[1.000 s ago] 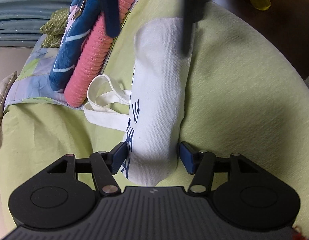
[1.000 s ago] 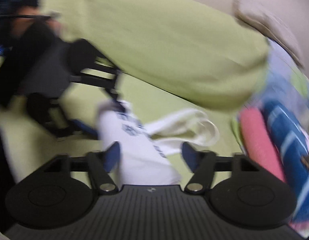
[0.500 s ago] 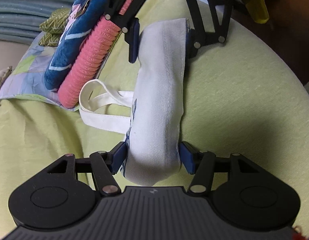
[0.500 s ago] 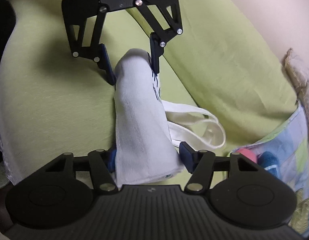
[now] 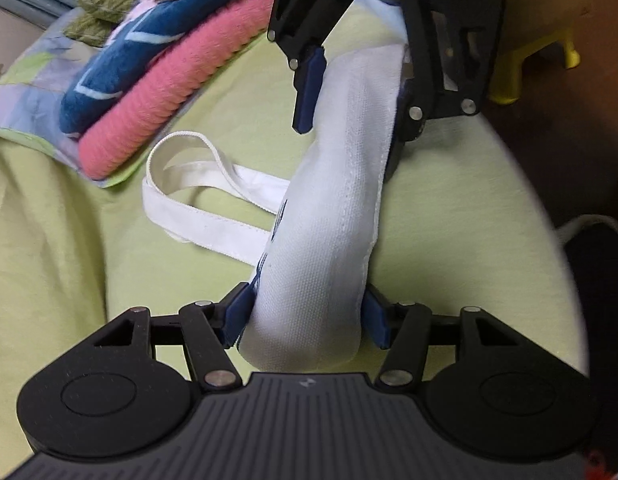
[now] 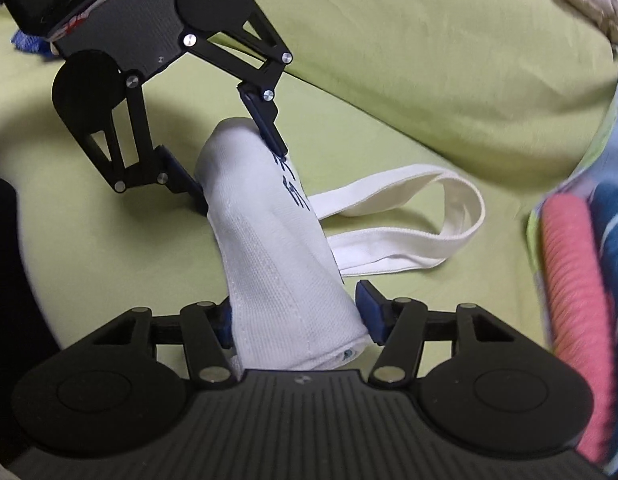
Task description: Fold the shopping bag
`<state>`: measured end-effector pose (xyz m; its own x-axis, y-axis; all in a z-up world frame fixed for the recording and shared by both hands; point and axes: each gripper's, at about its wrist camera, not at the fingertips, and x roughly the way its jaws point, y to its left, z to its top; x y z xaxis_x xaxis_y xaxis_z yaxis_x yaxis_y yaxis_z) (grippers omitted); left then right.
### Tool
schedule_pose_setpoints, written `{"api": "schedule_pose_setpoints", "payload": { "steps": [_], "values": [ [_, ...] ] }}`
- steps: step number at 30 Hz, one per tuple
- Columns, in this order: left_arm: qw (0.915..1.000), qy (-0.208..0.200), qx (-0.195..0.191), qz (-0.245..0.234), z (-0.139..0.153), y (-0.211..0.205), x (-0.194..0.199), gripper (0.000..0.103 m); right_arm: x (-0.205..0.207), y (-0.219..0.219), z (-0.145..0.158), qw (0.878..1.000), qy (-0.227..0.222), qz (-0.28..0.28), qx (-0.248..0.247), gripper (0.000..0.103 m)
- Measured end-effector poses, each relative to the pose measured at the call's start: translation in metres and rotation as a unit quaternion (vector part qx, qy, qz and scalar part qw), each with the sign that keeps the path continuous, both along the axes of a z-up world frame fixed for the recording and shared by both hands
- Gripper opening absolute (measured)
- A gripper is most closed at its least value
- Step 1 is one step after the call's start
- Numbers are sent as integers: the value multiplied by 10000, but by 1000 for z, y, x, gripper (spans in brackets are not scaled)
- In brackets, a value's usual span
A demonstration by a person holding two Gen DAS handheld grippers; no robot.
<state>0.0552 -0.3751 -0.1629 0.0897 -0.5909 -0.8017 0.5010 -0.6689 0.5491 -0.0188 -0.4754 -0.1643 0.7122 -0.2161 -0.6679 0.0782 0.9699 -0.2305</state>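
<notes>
Since half a second ago you have lifted the rolled white shopping bag (image 5: 333, 216) off the green sheet (image 5: 461, 208) and drawn both ends closer together, so it now arches between your two tools. Your left gripper (image 5: 305, 316) is clamped on the near end and your right gripper (image 6: 297, 316) on the other, though each tool's body hides the bag's tip and one blue pad sits behind cloth. The bag's two handles (image 5: 197, 196) trail on the sheet beside the pink towel (image 5: 165, 92) and blue towel (image 5: 149, 52), the blue print on the bag too creased to read.
</notes>
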Motion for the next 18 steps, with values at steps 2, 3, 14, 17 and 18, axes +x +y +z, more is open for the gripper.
{"api": "schedule_pose_setpoints", "payload": {
  "steps": [2, 3, 14, 17, 18],
  "values": [
    [9998, -52, 120, -144, 2, 16, -4, 60, -8, 3, 3, 9993, 2, 31, 381, 55],
    [9997, -73, 120, -192, 2, 21, -6, 60, -12, 4, 4, 9979, 8, 47, 642, 55],
    [9976, -645, -149, -199, -20, -6, -12, 64, -25, -57, -8, 9266, 11, -670, 3701, 55],
    [9968, -723, -233, -256, -23, -11, -12, 68, -26, -78, -17, 8945, 106, -928, 4372, 55],
    [9963, -756, -281, -284, -22, -11, -12, 70, -27, -82, -20, 8836, 146, -1002, 4571, 56]
  ]
}}
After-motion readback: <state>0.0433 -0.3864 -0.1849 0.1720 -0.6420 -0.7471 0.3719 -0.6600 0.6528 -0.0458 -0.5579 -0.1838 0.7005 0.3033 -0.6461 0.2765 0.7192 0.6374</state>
